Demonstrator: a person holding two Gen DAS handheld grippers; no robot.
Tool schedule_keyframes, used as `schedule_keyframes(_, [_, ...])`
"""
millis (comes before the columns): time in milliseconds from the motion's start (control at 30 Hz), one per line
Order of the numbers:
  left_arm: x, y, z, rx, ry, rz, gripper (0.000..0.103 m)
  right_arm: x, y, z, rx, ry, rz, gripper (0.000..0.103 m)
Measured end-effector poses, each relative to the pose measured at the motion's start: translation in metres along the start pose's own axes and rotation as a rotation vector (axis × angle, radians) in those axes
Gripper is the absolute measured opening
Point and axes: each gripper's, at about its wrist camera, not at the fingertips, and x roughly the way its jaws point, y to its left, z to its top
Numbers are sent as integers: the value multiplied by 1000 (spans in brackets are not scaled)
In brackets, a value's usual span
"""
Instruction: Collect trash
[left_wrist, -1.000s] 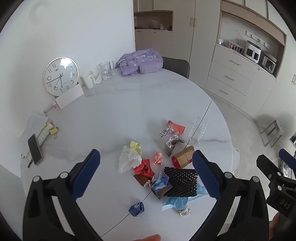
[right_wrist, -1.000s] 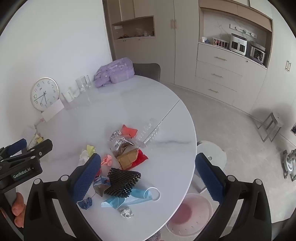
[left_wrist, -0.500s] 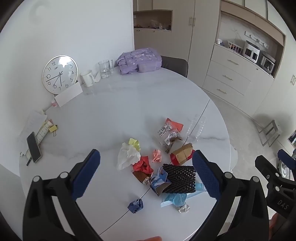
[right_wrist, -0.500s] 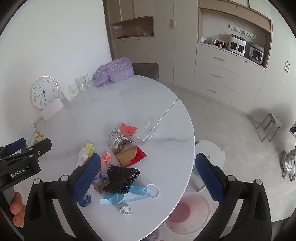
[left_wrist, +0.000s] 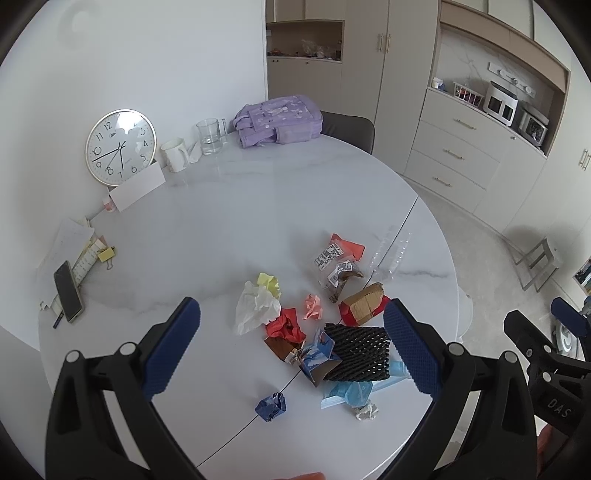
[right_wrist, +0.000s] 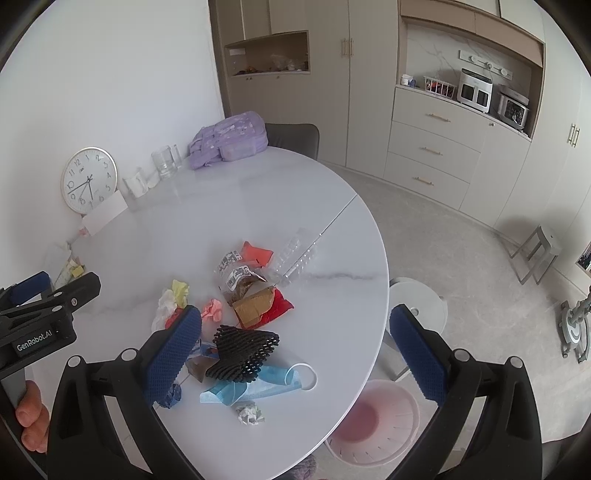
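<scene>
L gripper: held wide open, nothing gripped, above table.
R gripper: wide open, nothing gripped.
Trash: piled nr table front edge.
Pink bin: seen on floor, below edge.

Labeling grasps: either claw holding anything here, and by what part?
Nothing held. Left claw and right claw are both open above the round white table.

Left hand-held gripper: white label "GenRobot.AI". Right hand-held gripper: "DAS" (rest cut off). Clock: numerals 1–12. Wrapper print unreadable.
</scene>
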Motion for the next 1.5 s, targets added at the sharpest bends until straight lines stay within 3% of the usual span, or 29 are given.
schedule_keyframes(1500, [0,5,-3,-17,12,-3,95,3,2,-2,-13,19,-15,101])
